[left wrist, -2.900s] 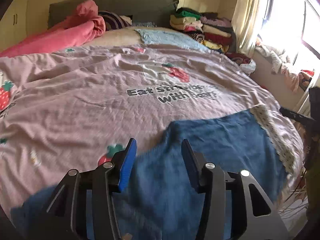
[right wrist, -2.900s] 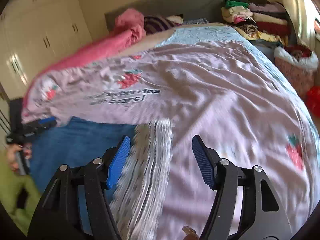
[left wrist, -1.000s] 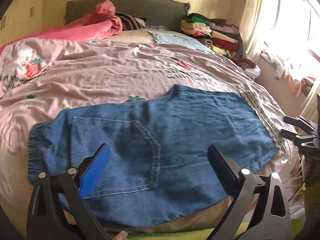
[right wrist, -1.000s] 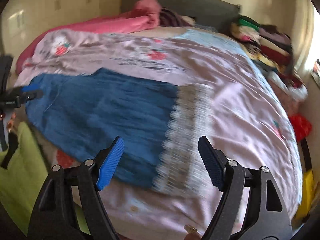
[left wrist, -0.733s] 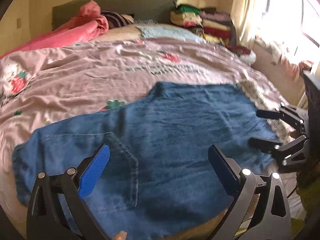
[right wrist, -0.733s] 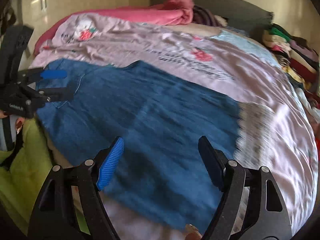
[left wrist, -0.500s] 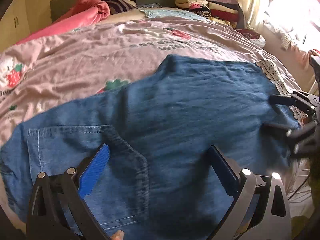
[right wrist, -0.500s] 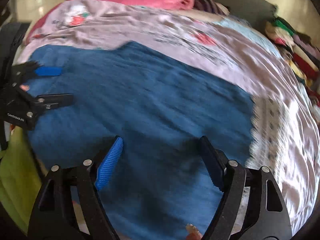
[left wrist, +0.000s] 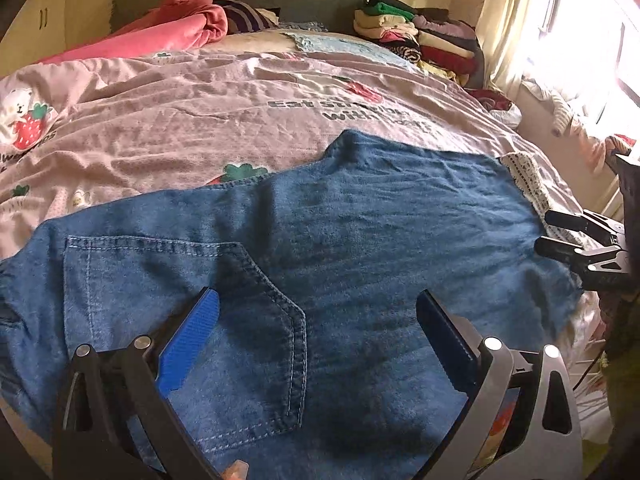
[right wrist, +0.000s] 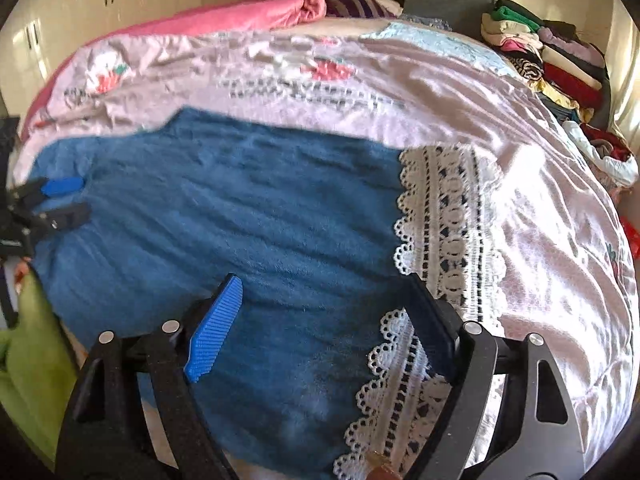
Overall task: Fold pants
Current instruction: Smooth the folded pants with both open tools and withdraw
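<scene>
Blue denim pants (left wrist: 360,240) lie flat across the near edge of the bed, folded leg on leg, back pocket (left wrist: 192,292) up. Their white lace hem (right wrist: 448,224) is at the right end. My left gripper (left wrist: 316,320) is open, just above the pocket and seat end. My right gripper (right wrist: 324,308) is open, low over the leg end beside the lace hem. Each gripper shows in the other's view: the right gripper (left wrist: 576,236) in the left wrist view, the left gripper (right wrist: 52,200) in the right wrist view. Neither holds cloth.
The bed has a pink strawberry-print cover (left wrist: 200,120). A pink duvet (left wrist: 160,36) and pillows lie at the headboard. Stacked folded clothes (left wrist: 420,36) sit at the far right. A window (left wrist: 580,40) is on the right, wardrobes (right wrist: 100,12) on the left.
Both grippers have moved in closer and lower over the pants, left toward the pocket end, right toward the lace hem. Both stay open. The pants lie unmoved.
</scene>
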The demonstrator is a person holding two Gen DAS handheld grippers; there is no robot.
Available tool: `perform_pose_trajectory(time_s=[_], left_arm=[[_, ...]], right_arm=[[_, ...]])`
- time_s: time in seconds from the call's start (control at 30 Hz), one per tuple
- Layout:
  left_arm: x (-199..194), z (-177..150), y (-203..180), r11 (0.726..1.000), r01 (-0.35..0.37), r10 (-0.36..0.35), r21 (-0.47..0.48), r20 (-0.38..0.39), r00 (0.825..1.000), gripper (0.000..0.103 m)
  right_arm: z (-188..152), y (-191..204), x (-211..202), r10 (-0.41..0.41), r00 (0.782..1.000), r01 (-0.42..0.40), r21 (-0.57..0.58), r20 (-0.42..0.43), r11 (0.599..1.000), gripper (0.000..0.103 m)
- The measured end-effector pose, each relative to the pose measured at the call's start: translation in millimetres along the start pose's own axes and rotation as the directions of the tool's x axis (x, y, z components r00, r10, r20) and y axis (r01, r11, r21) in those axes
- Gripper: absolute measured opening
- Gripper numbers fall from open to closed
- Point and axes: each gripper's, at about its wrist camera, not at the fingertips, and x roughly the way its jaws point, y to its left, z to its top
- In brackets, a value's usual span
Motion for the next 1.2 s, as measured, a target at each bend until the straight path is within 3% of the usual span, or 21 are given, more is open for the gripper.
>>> perform_pose_trajectory(time_s=[0.17,0.3,0.6,1.2], left_arm=[[-14,1,0,1.000,-0.003,0.003,-0.011,0.019,1.000,0.098],[-25,3,-9,0.999,-0.036,0.035,0.025,0.038,0.999,0.098],[-55,17,-36,0.997,-0.004,-0.003,0.078,0.092,0.996,0.098],[-63,49,-90,0.980,0.043,-0.065,0.193,0.105,0.992,0.098]], right_arm=[[3,-11,-23,0.026,0.999,-0.029,0.069,0.042,0.997,0.081],[0,-17,-41,-0.002,0.998,-0.003,0.081,0.067,0.997,0.085],[-16,-47,-89,-0.069,0.990,0.052,0.137,0.125,0.989,0.088],[-34,-60,-116,-0.101,0.980,0.069,0.179,0.172,0.981,0.090]])
